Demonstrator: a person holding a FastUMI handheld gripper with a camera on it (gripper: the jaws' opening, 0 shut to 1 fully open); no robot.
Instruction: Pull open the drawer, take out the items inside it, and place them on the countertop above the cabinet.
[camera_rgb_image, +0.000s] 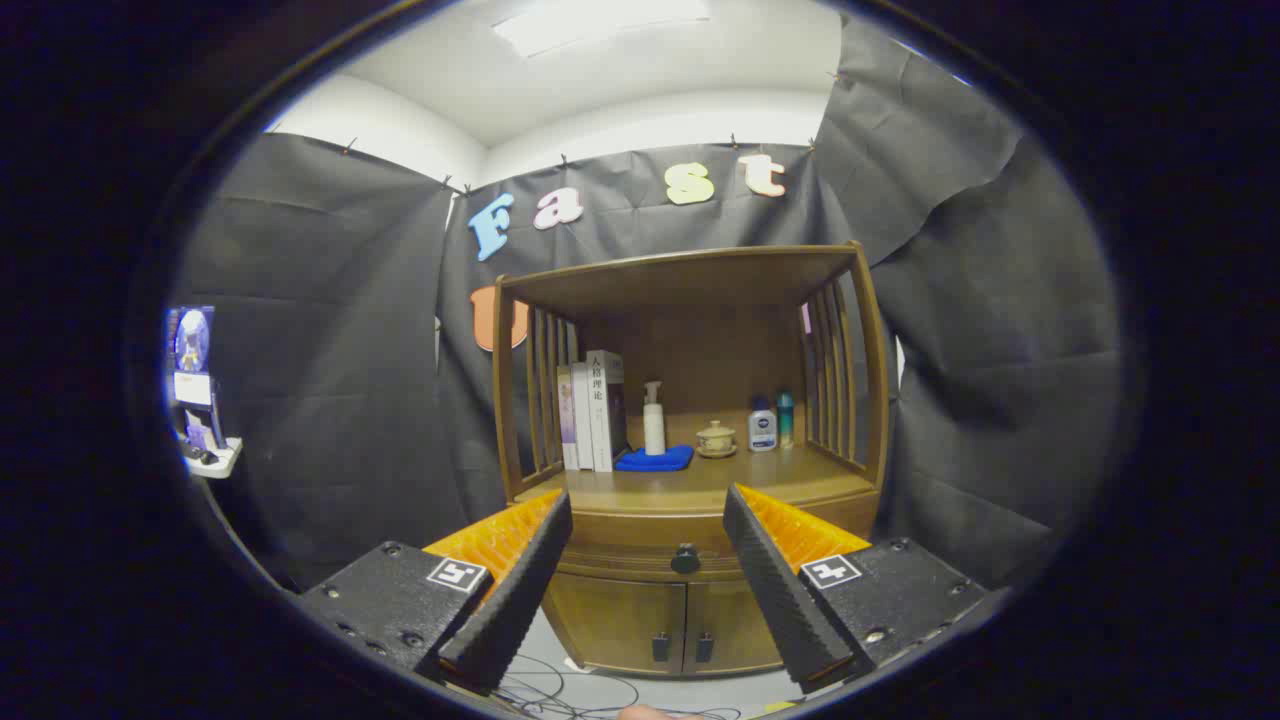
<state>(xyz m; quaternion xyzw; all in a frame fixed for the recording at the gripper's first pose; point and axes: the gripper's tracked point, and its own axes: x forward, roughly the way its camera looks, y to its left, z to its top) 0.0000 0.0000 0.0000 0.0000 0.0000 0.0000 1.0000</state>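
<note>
Gripper: the gripper (648, 585) is held level, facing the cabinet (690, 450) head-on, fingers (515, 590) spread wide apart and holding nothing.
Drawer: the drawer (650, 555) sits shut under the worktop (700, 488), its long axis running across, one dark knob (685, 559) between the fingers and beyond them.
Count: three books (592, 410), one pump bottle (654, 418), one blue cloth (655, 459), one lidded cup (716, 438), two small bottles (771, 423).
Below: two doors (660, 625).
</note>
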